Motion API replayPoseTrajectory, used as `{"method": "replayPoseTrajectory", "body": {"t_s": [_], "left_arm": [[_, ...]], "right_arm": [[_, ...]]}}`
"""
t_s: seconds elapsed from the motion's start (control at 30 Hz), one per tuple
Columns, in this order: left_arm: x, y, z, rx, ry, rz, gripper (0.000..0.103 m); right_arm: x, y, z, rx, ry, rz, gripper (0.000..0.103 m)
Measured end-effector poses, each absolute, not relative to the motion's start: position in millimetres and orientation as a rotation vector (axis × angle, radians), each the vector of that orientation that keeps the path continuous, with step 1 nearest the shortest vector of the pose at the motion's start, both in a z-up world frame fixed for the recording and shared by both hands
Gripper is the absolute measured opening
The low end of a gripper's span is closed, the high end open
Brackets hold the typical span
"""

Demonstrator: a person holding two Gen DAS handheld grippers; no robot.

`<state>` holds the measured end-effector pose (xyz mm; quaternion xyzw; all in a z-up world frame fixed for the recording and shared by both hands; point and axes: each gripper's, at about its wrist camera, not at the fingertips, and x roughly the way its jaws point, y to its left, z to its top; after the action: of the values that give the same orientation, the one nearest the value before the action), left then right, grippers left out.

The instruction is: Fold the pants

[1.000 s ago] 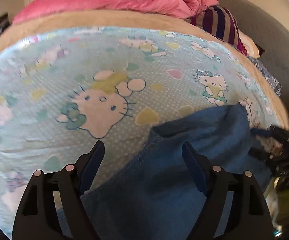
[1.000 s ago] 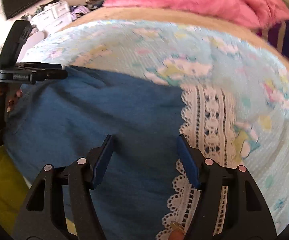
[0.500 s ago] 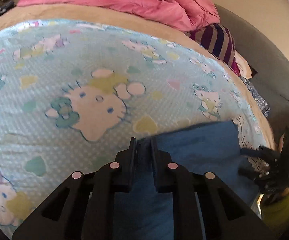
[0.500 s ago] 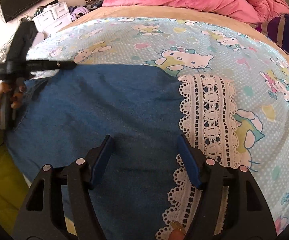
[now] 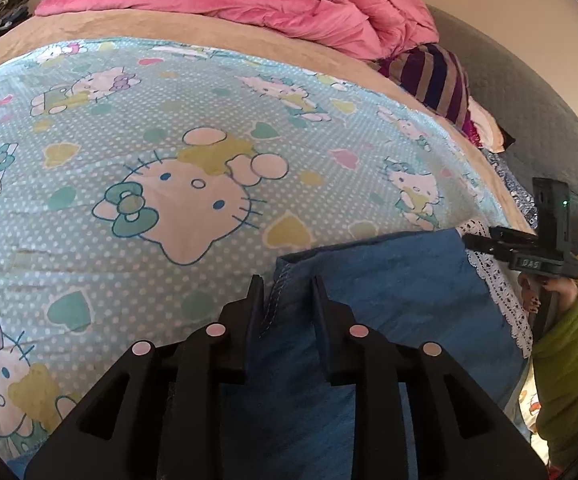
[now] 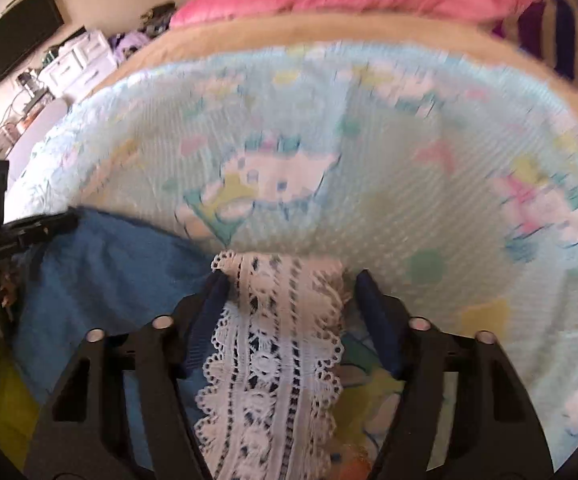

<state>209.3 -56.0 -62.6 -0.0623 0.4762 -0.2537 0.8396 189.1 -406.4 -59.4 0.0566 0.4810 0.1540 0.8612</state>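
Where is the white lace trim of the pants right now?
In the right wrist view the lace trim lies between the open fingers of the right gripper, along the right edge of the blue pants on the printed bedsheet.

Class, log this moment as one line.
left gripper: around blue fabric pants corner | right gripper: open, straddling white lace trim | fold pending

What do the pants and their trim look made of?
Pants: blue, matte, soft woven cloth, maybe light denim or brushed cotton; a stitched hem shows by the left tongs. Trim: white openwork lace, probably cotton, with scalloped edges and holes.
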Motion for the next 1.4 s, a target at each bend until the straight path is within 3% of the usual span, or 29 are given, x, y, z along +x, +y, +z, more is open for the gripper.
{"method": "replayPoseTrajectory", "body": {"t_s": [0.03, 0.07, 0.23, 0.37, 0.47, 0.6, 0.73, 0.87, 1.17, 1.4], "left_arm": [[210, -57, -64, -0.126, 1.008, -0.53, 0.026], [210, -58, -64, -0.122, 1.007, -0.528, 0.026], [208, -63, -63, -0.088, 0.985, -0.507, 0.029], [208, -67, -63, -0.051, 0.977, -0.481, 0.032], [210, -64, -66, -0.058, 0.977, -0.471, 0.038], [208, -58, -62, -0.059, 0.963, -0.447, 0.047], [199, -41, -46, -0.073, 0.929, -0.403, 0.047], [182, -10, -26, -0.087, 0.891, -0.323, 0.047], [109, 16, -11, -0.07, 0.865, -0.259, 0.047], [78, -11, -47, 0.115, 0.998, -0.212, 0.048]], "right_arm": [[186, -406, -58, 0.131, 1.002, 0.349, 0.035], [180, -404, -54, 0.138, 0.987, 0.377, 0.018], [159, -401, -28, 0.071, 0.868, 0.331, 0.015], [176, -395, -41, -0.003, 0.904, 0.272, 0.015], [184, -398, -55, 0.001, 0.954, 0.234, 0.021], [178, -409, -48, 0.036, 0.923, 0.193, 0.036], [161, -422, -29, 0.059, 0.869, 0.14, 0.044], [131, -423, -9, 0.058, 0.809, 0.117, 0.058], [73, -381, 7, 0.002, 0.773, 0.202, 0.066], [44, -317, -9, -0.122, 0.824, 0.307, 0.069]]}}
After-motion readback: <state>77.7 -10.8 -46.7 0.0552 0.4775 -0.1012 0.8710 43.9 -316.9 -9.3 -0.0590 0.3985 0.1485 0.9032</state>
